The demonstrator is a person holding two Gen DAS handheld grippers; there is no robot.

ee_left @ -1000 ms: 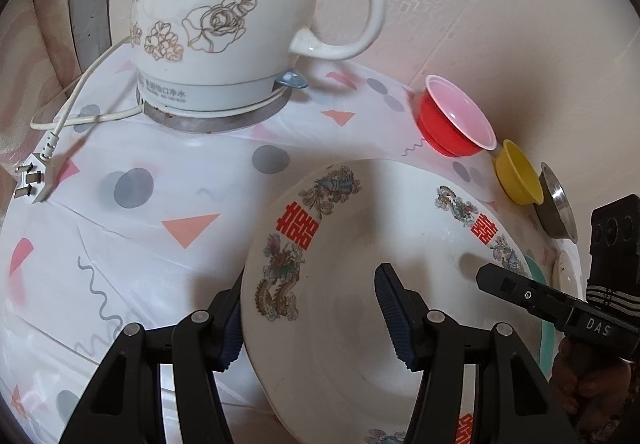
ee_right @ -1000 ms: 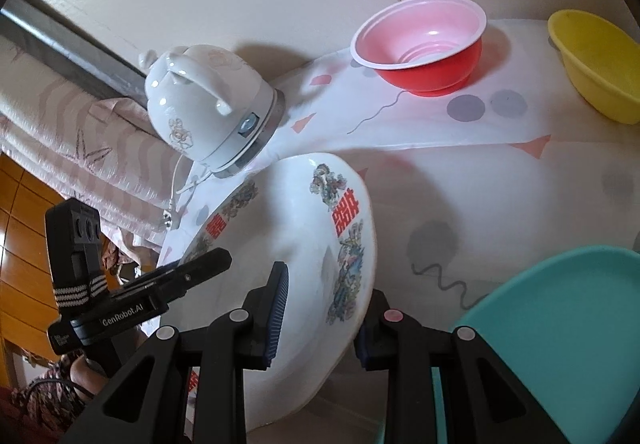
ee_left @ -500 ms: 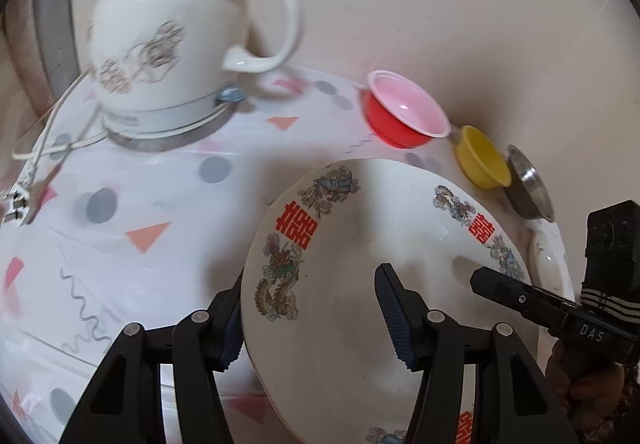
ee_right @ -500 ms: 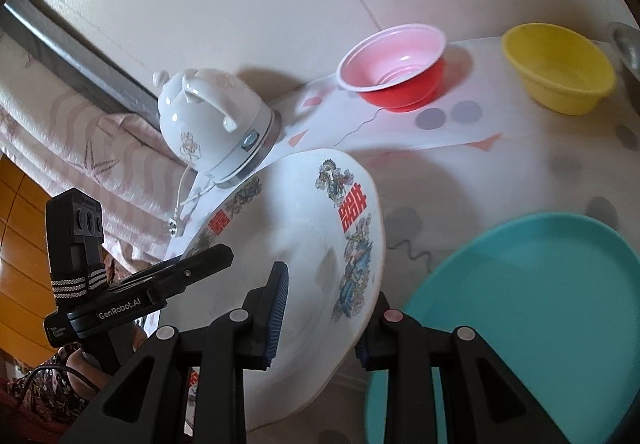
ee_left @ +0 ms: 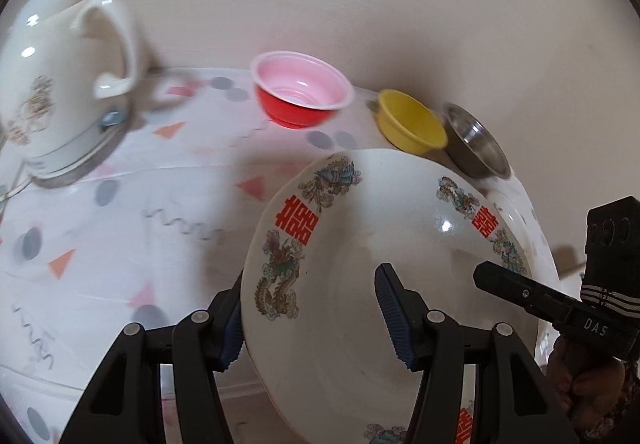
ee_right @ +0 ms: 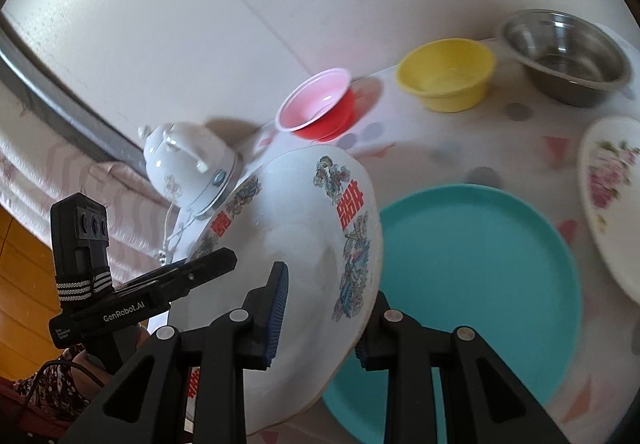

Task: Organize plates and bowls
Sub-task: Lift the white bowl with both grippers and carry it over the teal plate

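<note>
A large white bowl (ee_left: 352, 252) with dragon prints and red characters hangs tilted above the table, carried by both grippers. My left gripper (ee_left: 312, 320) is shut on its left rim, one pad outside the wall and one inside. On the opposite rim my right gripper (ee_right: 322, 320) is shut the same way on the bowl (ee_right: 304, 211). A teal plate (ee_right: 480, 264) lies just right of and below the bowl. A flowered white plate (ee_right: 612, 195) sits at the far right. Along the wall stand a red bowl (ee_left: 302, 95), a yellow bowl (ee_left: 412, 121) and a steel bowl (ee_left: 476, 147).
A white ceramic kettle (ee_left: 60, 83) on its base stands at the left on the patterned tablecloth (ee_left: 120, 224), its cord trailing off the edge. A pale wall closes the back. A curtain and wooden floor (ee_right: 24, 244) lie beyond the table's left side.
Both grippers have carried the bowl to the right and slightly up. The kettle slid to the left of the views; the teal plate, steel bowl and flowered plate came into the right wrist view.
</note>
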